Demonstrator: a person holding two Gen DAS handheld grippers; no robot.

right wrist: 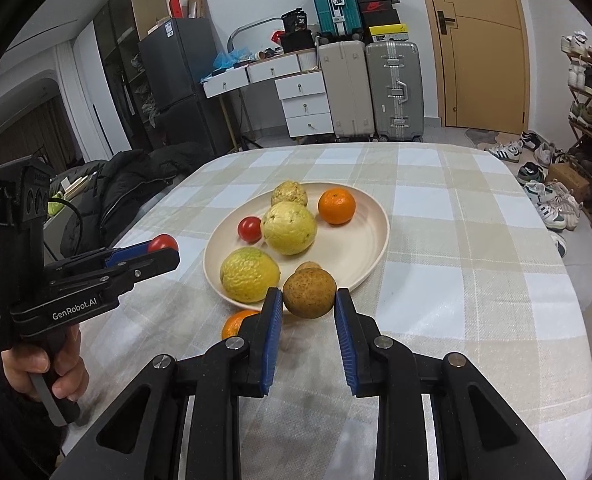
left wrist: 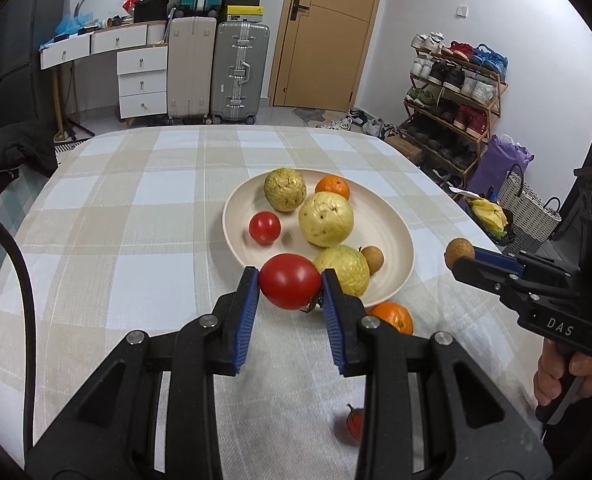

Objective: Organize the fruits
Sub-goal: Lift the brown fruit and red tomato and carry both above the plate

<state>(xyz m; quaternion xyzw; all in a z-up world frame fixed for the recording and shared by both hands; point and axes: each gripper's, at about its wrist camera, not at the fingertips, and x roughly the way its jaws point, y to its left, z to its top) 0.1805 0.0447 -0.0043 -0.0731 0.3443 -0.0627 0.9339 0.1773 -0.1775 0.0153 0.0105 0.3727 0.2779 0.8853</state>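
Jaws of the left gripper (left wrist: 290, 286) clamped a red tomato (left wrist: 290, 281); the right gripper's (right wrist: 308, 300) jaws clamped a brown longan (right wrist: 309, 294), both held at the plate's (right wrist: 369, 216) near rim above the counter (right wrist: 475, 240).

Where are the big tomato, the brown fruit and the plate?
big tomato (left wrist: 290, 281), left wrist view, middle of its skin
brown fruit (right wrist: 309, 295), right wrist view, its front face
plate (right wrist: 365, 240), right wrist view, bare inner surface
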